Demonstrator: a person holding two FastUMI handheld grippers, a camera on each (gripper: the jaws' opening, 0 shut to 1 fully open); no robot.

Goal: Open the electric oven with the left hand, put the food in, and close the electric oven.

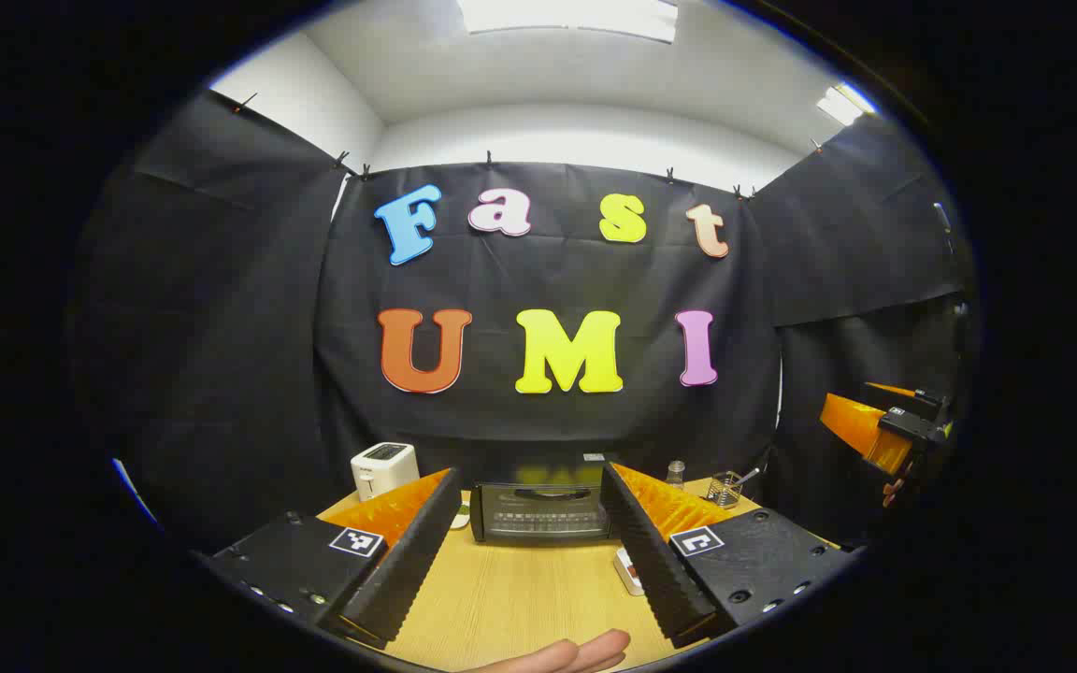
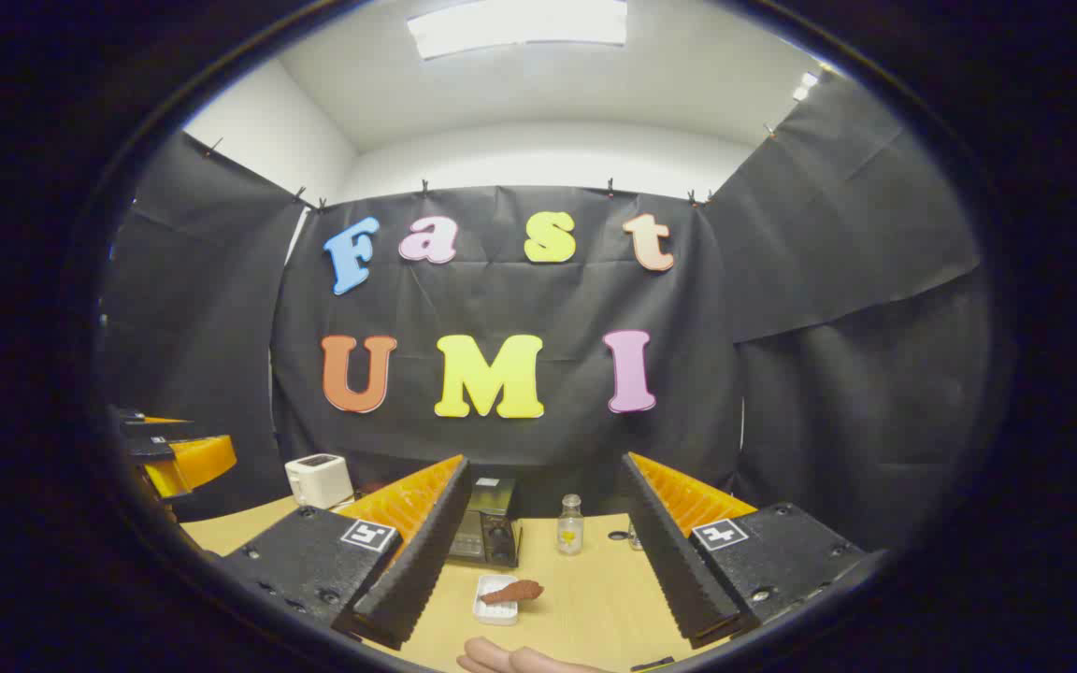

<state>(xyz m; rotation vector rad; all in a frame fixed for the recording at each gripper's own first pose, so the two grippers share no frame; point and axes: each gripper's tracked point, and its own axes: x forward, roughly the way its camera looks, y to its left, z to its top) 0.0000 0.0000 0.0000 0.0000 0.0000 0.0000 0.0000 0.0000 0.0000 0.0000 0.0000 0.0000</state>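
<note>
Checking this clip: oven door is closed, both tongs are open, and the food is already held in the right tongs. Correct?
Not quite. The right tongs hold nothing: the right gripper view shows the food lying on a small white dish on the table, between the open fingers. The rest stands: the oven door is closed in the left gripper view, and the left tongs are open.

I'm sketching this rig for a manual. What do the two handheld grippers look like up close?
Each gripper, left and right, has two long wedge-shaped jaws with ridged, sawtooth inner faces, mounted on black blocks with screws. Each block carries a small square black-and-white marker.
</note>
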